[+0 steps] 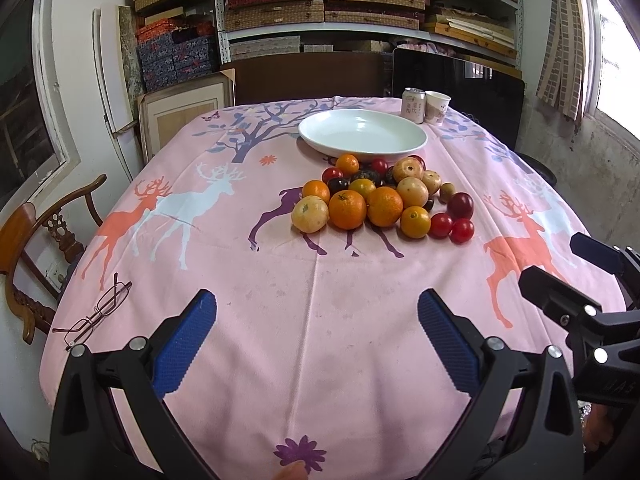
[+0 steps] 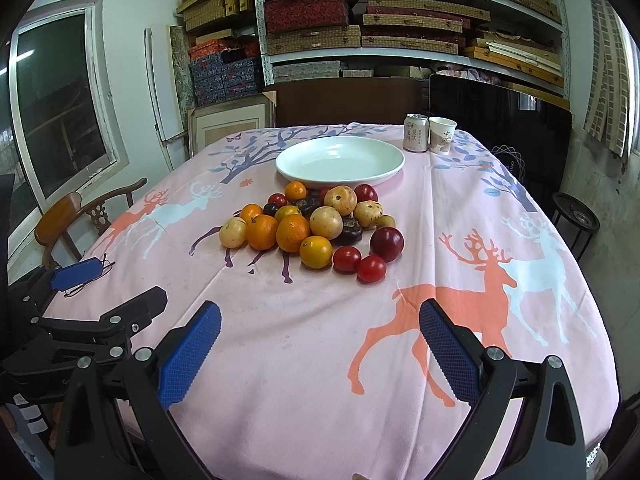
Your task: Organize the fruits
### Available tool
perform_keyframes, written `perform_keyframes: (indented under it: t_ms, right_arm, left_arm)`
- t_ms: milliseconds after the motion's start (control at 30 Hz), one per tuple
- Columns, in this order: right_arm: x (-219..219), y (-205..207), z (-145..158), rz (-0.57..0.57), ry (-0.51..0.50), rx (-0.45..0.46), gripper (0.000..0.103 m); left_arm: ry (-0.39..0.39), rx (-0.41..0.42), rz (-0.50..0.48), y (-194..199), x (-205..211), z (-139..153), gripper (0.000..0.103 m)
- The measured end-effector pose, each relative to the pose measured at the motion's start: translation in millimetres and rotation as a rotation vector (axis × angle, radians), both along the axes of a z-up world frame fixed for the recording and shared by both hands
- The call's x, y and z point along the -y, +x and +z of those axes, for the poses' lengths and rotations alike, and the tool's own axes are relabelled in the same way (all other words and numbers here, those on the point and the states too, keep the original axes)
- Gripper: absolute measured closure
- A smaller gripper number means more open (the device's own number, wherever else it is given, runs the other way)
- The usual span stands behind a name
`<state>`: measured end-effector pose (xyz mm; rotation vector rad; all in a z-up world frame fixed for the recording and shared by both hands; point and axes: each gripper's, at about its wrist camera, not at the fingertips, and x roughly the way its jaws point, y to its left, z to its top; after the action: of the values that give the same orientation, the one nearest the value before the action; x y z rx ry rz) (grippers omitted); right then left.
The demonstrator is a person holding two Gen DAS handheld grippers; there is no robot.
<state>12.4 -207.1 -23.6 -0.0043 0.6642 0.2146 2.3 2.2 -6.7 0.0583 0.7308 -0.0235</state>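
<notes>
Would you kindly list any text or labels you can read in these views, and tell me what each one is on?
Can: vertical printed characters, too small and blurred to read.
Paper cup: reddish printed characters, too blurred to read with confidence.
Right gripper body, in the left wrist view: faint embossed letters, not legible.
Nothing else carries readable text.

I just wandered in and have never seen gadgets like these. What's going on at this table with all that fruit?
A person holds a two-finger gripper in each hand, and nothing has been picked up yet. The left gripper and right gripper both hover open above the pink tablecloth. Ahead lies a pile of fruit, with oranges, pale yellow fruits, small red ones and some dark ones, beside an empty white plate. A can, a paper cup and a pair of glasses also sit on the table.
</notes>
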Motion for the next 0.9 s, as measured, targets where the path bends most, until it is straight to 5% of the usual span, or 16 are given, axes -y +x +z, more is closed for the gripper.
perform_keyframes:
  t_ms: [900]
  right_arm:
    - [0.2,0.6,-1.1,-0.001,0.01,-0.007,0.003]
  left_arm:
    - [0.004,-0.002,0.001,-1.2,-1.9,-2.1,0.004]
